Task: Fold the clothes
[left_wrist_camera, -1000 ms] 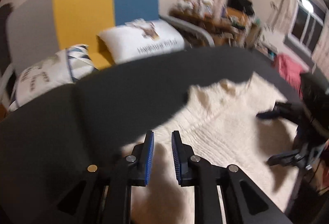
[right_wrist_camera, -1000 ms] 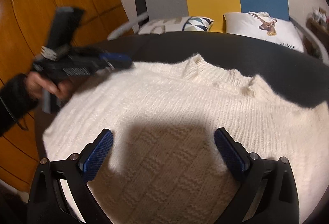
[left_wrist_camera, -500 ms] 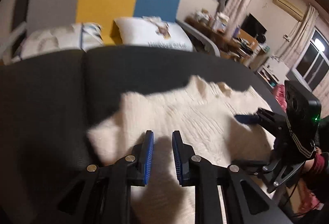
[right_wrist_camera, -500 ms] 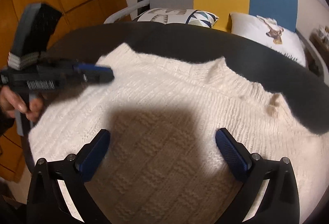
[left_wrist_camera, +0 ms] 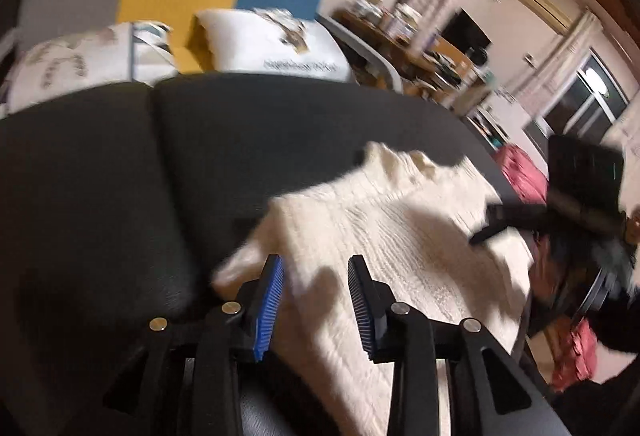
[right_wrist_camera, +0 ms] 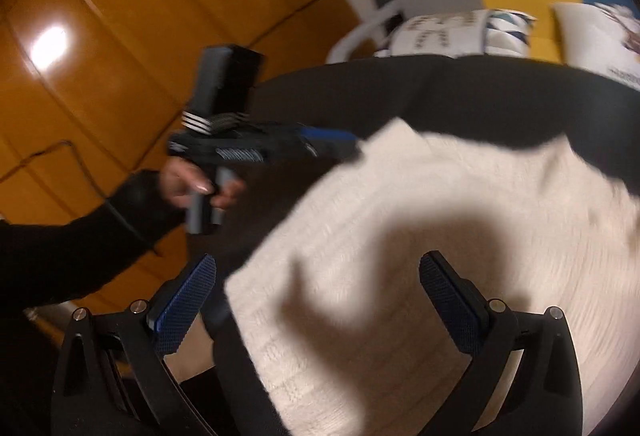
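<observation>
Looking from the left wrist, the left gripper has just been opening, its jaws now spread above the near left corner of the cream sweater, nothing pinched, on the black table. From the right wrist, the right gripper hangs wide apart over the sweater's near edge, so a fresh grab for the next fold looks due.

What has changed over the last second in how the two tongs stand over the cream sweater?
The left tongs have just been opening over the cream sweater, nothing gripped between them. The left tongs now reach the sweater's corner in the right wrist view. The right tongs stay wide open and empty. The sweater lies spread as before.
</observation>
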Demonstrator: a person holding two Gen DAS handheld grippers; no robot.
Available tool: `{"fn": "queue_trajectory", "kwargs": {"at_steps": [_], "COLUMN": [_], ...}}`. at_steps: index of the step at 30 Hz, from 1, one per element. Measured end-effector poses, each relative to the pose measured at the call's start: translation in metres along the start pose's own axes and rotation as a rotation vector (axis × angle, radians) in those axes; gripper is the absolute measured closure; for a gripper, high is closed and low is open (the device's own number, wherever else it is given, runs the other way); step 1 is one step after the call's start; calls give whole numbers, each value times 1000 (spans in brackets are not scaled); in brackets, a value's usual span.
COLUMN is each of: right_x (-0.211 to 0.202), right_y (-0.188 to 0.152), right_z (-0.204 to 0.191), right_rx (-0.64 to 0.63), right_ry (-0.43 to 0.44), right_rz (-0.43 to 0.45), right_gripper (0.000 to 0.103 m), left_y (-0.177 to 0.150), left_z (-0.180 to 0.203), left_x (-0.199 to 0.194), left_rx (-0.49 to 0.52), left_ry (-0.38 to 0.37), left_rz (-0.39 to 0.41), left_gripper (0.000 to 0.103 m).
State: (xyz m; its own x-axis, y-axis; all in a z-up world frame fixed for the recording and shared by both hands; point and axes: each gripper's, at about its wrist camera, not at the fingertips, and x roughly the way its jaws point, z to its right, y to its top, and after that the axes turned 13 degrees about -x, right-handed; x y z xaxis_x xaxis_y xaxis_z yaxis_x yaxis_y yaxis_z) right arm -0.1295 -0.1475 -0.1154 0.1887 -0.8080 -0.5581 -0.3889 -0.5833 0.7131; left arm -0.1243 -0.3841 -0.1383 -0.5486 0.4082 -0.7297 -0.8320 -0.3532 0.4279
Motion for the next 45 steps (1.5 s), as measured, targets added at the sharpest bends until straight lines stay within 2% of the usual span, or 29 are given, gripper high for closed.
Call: {"fn": "queue_trajectory", "kwargs": {"at_steps": [1,2,5,7,9,10,11,13,14,15,16,17,19,22,24,27,29,31,34,40,43,45], "right_x": [-3,-7,0,12,31,41,51,69,78,86,93,98,106,112,116,117,119,122,126,127,123,123], "right_y": [9,19,48,64,78,84,89,95,96,96,96,97,97,95,94,93,97,106,113,103,96,95], "right_z": [8,19,47,64,77,84,89,95,98,101,104,107,114,112,105,83,75,76,95,117,119,111], "right_rx": [1,8,37,41,48,53,55,51,51,60,71,82,103,119,112,56,34,44,98,152,134,120], "right_ry": [38,92,246,315,368,394,418,452,458,463,476,484,496,562,619,680,706,708,642,587,579,629], "right_rz": [1,3,-16,-46,-86,-106,-127,-170,-198,-226,-243,-251,-266,-299,-325,-367,-353,-292,-245,-306,-351,-374], "right_gripper": [0,0,0,0,0,0,0,0,0,0,0,0,0,0,0,0,0,0,0,0,0,0], "left_y": [0,-2,-12,-22,-32,-37,-41,-50,-55,-62,-69,-75,-87,-107,-116,-124,-122,-122,-126,-124,-123,-121], "left_z": [1,4,4,4,4,3,3,2,1,1,4,12,30,54,65,68,66,67,68,64,69,70], "left_x": [4,5,-2,-6,-12,-17,-22,-33,-40,-48,-52,-52,-46,-30,-20,-8,-5,-3,-3,-1,2,4], "left_rx": [24,58,74,73,56,31,6,-45,-84,-137,-155,-137,-68,24,70,85,69,78,97,76,95,80], "left_ry": [16,48,87,116,133,145,157,181,148,67,18,7,23,25,52,89,80,80,93,71,104,119], "left_rz": [3,28,106,156,210,242,274,338,359,368,361,337,297,195,159,133,131,132,134,123,110,97], "left_gripper": [76,90,96,96,90,82,78,78,77,77,77,77,77,77,77,77,77,77,77,77,77,77]}}
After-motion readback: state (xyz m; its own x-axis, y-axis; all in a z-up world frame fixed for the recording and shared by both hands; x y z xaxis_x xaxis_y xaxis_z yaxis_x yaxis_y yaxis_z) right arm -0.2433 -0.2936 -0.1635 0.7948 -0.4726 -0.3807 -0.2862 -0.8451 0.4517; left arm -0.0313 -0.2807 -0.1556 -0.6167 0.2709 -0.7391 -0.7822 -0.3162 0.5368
